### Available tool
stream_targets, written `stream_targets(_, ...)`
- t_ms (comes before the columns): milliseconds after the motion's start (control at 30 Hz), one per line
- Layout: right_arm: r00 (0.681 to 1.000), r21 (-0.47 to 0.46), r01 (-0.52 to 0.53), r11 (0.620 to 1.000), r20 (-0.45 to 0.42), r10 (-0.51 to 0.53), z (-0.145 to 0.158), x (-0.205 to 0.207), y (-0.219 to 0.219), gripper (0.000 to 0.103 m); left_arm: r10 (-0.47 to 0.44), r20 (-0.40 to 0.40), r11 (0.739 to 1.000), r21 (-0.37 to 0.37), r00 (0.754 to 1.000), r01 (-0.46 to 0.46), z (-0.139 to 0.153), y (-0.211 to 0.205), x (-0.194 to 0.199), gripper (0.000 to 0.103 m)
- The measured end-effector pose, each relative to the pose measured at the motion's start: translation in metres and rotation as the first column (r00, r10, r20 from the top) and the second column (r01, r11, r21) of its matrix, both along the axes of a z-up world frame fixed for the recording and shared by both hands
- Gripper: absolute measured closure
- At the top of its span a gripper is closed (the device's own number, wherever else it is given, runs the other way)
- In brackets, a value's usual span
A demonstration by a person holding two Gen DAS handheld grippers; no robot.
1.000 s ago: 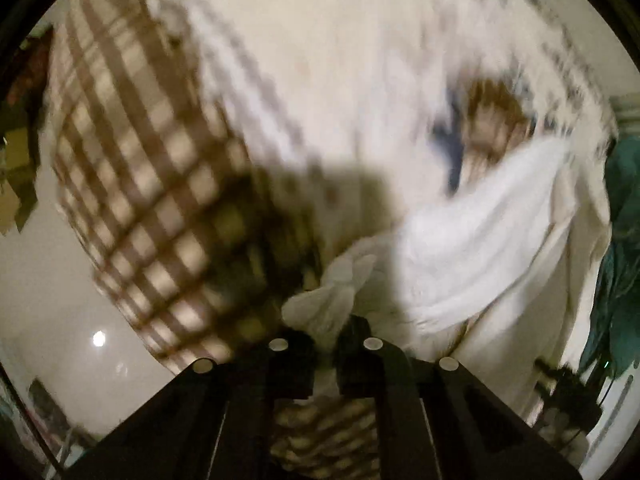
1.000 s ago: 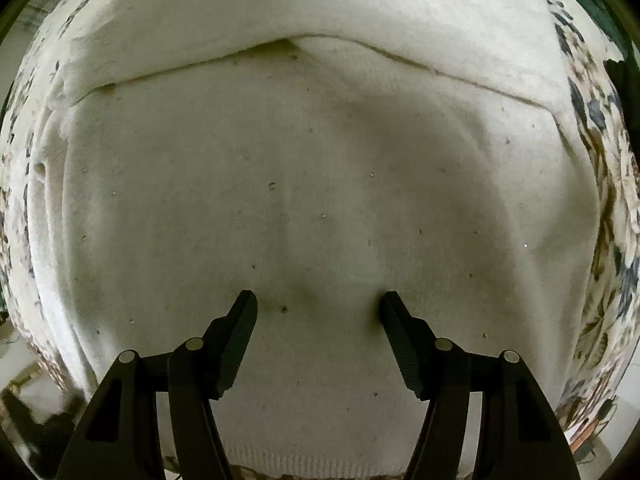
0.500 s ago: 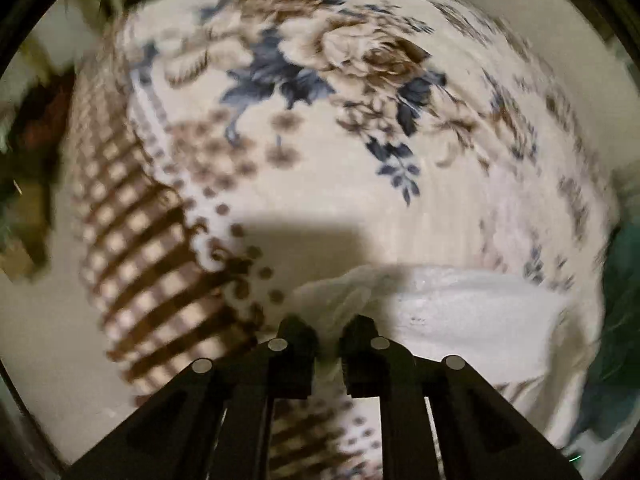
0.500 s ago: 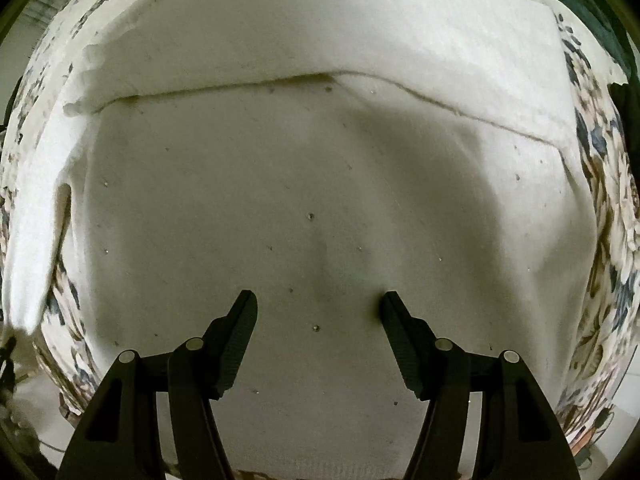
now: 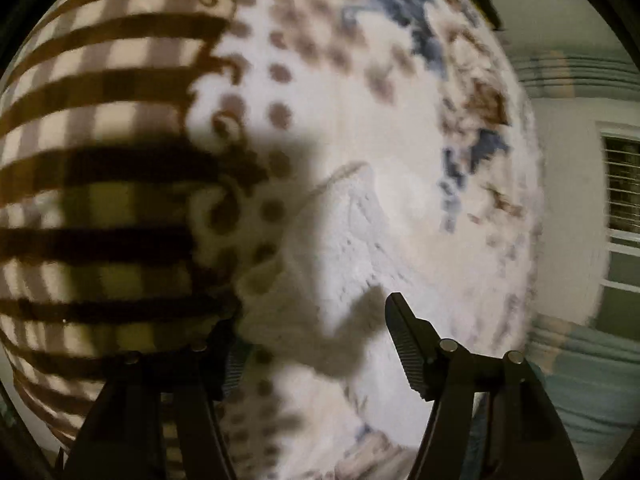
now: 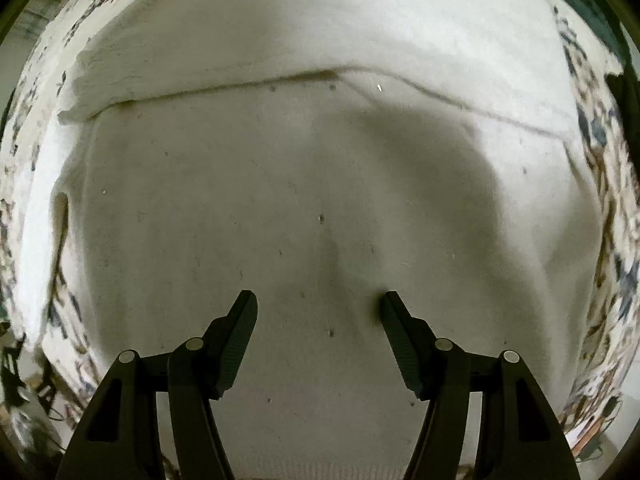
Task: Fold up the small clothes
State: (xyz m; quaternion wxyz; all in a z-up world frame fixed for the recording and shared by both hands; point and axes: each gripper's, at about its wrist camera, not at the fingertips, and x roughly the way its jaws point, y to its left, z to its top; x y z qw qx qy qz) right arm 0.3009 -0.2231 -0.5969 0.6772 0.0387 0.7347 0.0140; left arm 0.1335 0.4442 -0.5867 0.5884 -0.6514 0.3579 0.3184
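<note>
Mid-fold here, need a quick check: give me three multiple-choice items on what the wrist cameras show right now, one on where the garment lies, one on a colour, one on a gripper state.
1. Where does the white garment lie?
A. On a floral blanket
B. In a basket
C. On a bare wooden floor

2. What colour are the checks at the blanket's border?
A. Red
B. Brown
C. Green

3. How does the left gripper stand?
A. Shut on the cloth
B. Out of view
C. Open, fingers apart

Answers:
1. A: the right wrist view shows the floral blanket around the garment's edges.
2. B: the left wrist view shows brown and cream checks beside the dotted band.
3. C: its fingers stand wide apart, with cloth lying between them but not pinched; the right gripper is open too.
</note>
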Motion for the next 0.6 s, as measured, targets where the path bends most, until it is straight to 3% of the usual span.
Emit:
stream_targets(33, 1.000, -0.033, -0.014, 0.999, 0.012, 0.014, 0.005, 0.008, 0.006, 0.037, 0.002, -0.019, 1.000, 0.028, 1.000, -0.001, 0.004, 0.000, 0.005, 0.046)
stream_targets(67, 0.999, -0.092, -0.031, 0.995, 0.027, 0.033, 0.009, 0.012, 0.023, 0.037, -0.003, -0.041, 0.998, 0.064, 0.999, 0.006, 0.009, 0.000, 0.010, 0.060)
stream_targets(100, 0.998, -0.142, -0.040, 0.989, 0.041, 0.047, 0.010, 0.015, 0.026, 0.037, -0.022, -0.071, 0.991, 0.129, 0.997, 0.031, 0.021, -0.001, 0.019, 0.096)
stream_targets(133, 0.996, -0.193, -0.042, 0.980, 0.065, 0.056, 0.013, 0.018, 0.029, 0.036, -0.039, -0.094, 0.985, 0.163, 0.995, 0.054, 0.028, -0.001, 0.025, 0.096)
stream_targets(200, 0.993, -0.235, -0.035, 0.971, 0.102, 0.061, 0.018, 0.024, 0.030, 0.019, -0.061, -0.117, 0.964, 0.250, 0.991, 0.089, 0.049, -0.004, 0.037, 0.096)
stream_targets(300, 0.985, -0.274, -0.022, 0.961, 0.157, 0.067, 0.021, 0.033, 0.038, 0.017, -0.143, -0.168, 0.913, 0.359, 0.975, 0.195, 0.083, -0.016, 0.063, 0.096)
stream_targets(400, 0.980, -0.286, -0.013, 0.958, 0.185, 0.069, 0.014, 0.093, 0.062, 0.017, -0.260, -0.207, 0.827, 0.456, 0.943, 0.328, 0.120, -0.040, 0.101, 0.096)
stream_targets(467, 0.981, -0.258, 0.011, 0.966, 0.192, 0.040, 0.011, 0.107, 0.057, 0.017, -0.348, -0.222, 0.755, 0.510, 0.911, 0.413, 0.143, -0.065, 0.134, 0.096)
stream_targets(567, 0.980, -0.223, 0.052, 0.973, 0.199, -0.007, 0.015, 0.118, 0.055, 0.017, -0.512, -0.224, 0.627, 0.563, 0.829, 0.539, 0.172, -0.125, 0.197, 0.096)
stream_targets(600, 0.979, -0.214, 0.067, 0.975, 0.201, -0.024, 0.013, 0.125, 0.046, 0.017, -0.594, -0.219, 0.562, 0.576, 0.774, 0.594, 0.183, -0.162, 0.224, 0.096)
